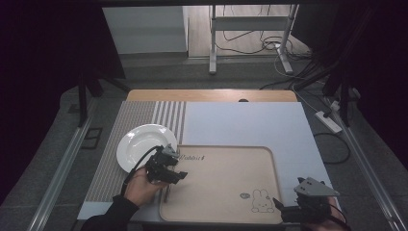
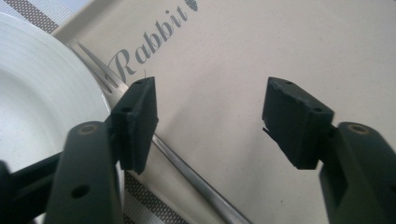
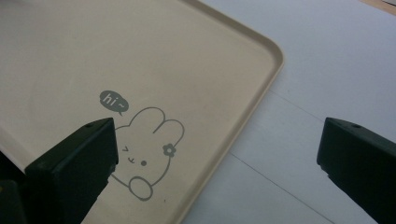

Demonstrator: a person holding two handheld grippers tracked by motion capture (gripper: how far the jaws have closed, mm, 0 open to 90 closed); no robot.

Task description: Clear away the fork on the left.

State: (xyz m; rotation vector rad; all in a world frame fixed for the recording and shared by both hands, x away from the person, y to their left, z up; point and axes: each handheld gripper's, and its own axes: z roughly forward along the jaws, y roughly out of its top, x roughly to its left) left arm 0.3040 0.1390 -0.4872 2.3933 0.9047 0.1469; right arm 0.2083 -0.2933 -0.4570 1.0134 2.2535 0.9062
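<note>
A beige tray [image 1: 221, 178] [image 2: 261, 51] [image 3: 93, 56] with a rabbit drawing [image 3: 144, 149] lies at the table's front. A white plate [image 1: 142, 144] [image 2: 42, 102] sits just off its left side. A metal fork [image 2: 187, 172] [image 1: 167, 192] rests along the tray's left rim, tines toward the plate. My left gripper [image 1: 179, 163] [image 2: 210, 116] hovers open over that rim; the fork runs under one jaw, not between the pads. My right gripper [image 1: 287, 202] [image 3: 217, 154] stands open over the tray's near right corner, with nothing between its jaws.
A grey striped placemat [image 1: 113, 159] lies under the plate. A pale mat [image 1: 240, 122] covers the rest of the wooden table [image 1: 211, 95]. On the floor beyond are a metal stand [image 1: 250, 29], cables and a power strip [image 1: 328, 121].
</note>
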